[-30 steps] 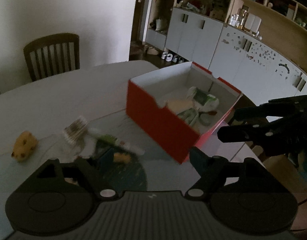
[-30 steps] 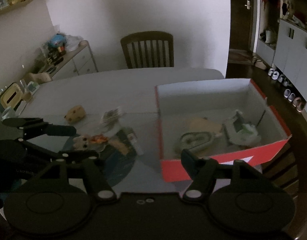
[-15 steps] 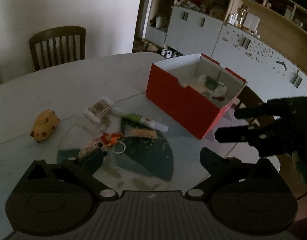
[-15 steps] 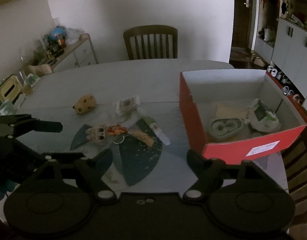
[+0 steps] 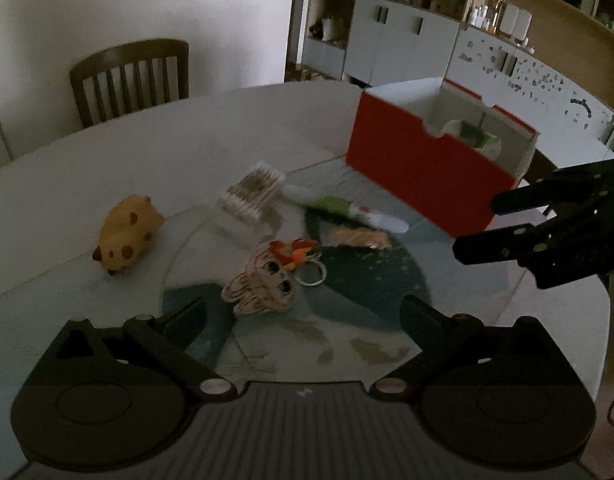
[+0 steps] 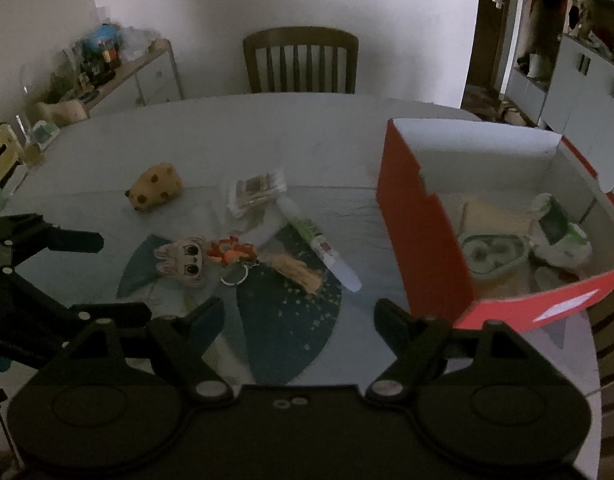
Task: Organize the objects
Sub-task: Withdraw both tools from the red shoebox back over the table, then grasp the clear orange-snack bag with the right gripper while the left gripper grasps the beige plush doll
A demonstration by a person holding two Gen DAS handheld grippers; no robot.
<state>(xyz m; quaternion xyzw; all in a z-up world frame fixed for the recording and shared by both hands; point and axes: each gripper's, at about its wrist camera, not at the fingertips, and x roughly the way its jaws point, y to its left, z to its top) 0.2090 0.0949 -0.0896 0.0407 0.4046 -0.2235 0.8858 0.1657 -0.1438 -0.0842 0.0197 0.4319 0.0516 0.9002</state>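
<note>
Several loose items are catalogued on the round table [image 6: 267, 128], left of the red box [image 6: 423, 248]: a cat-face charm [image 5: 263, 286] on a key ring with an orange trinket [image 6: 231, 250], a white-and-green tube [image 6: 319, 246], a pack of cotton swabs [image 5: 253, 192], a tan tassel-like piece [image 6: 297, 270] and a yellow spotted toy [image 5: 125, 234] farthest left. All are seen lying on or beside a dark patterned mat [image 6: 291, 320] under glass.

Since a second ago, the box has been left farther off to the right in both views, and the loose cluster has been brought nearer the middle. Both tools have been widened over the same span. The left gripper [image 5: 303, 314] is fully spread and nothing is held; the right gripper [image 6: 297, 318] is spread nearly as wide, likewise empty. A further pick from the cluster is judged to be in preparation, with the charm nearest the left fingers.

Box contents are shown fully only by the right wrist view: a pale green oval case [image 6: 493, 254] and a white-and-green packet [image 6: 559, 228]. A wall of cabinets [image 5: 407, 52] is shown best by the left wrist view.
</note>
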